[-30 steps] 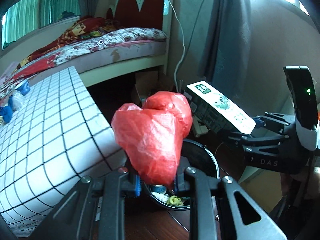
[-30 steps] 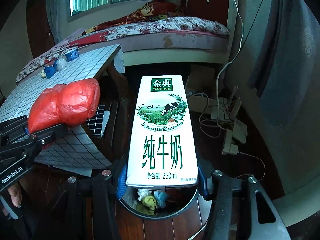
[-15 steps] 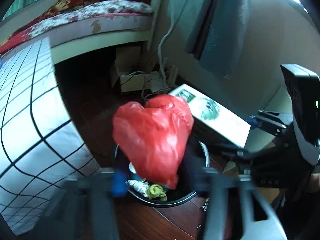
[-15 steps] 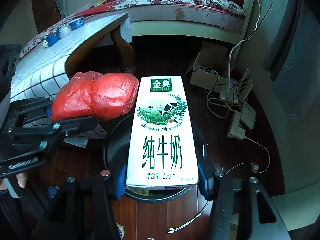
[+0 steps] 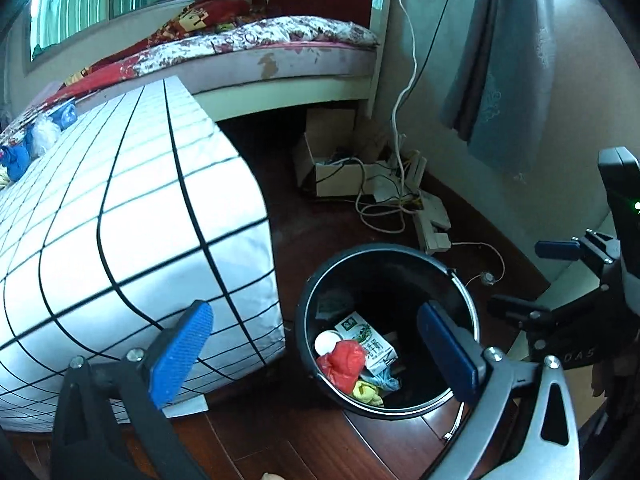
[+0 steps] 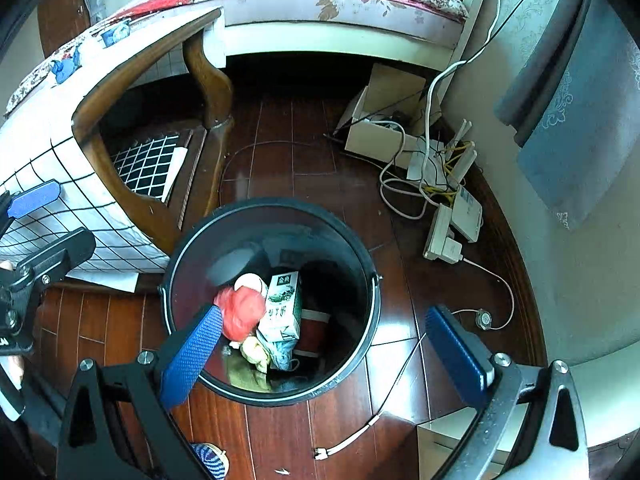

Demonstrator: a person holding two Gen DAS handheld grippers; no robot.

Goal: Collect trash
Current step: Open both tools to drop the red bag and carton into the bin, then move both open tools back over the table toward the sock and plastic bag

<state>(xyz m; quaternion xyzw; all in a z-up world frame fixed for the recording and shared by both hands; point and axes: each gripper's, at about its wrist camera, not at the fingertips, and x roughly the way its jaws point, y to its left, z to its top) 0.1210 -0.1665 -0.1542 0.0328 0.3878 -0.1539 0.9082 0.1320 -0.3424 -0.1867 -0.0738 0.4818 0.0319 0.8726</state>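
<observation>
Left gripper (image 5: 316, 354) hanging over black bin (image 6: 362, 344), jaws just opening wide, nothing between, right gripper (image 6: 320, 350) likewise spread and empty, red bag (image 6: 242, 312) and milk carton (image 6: 282, 308) lying inside bin

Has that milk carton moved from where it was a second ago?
Yes. The milk carton has dropped from between the right gripper's jaws, which have just been opening, down into the black trash bin, beside the red plastic bag.

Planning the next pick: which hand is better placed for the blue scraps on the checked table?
Left, probably. The left gripper is beside the checked table bearing the blue scraps; the right gripper hangs over the bin, farther off. Both have just been opening, empty.
</observation>
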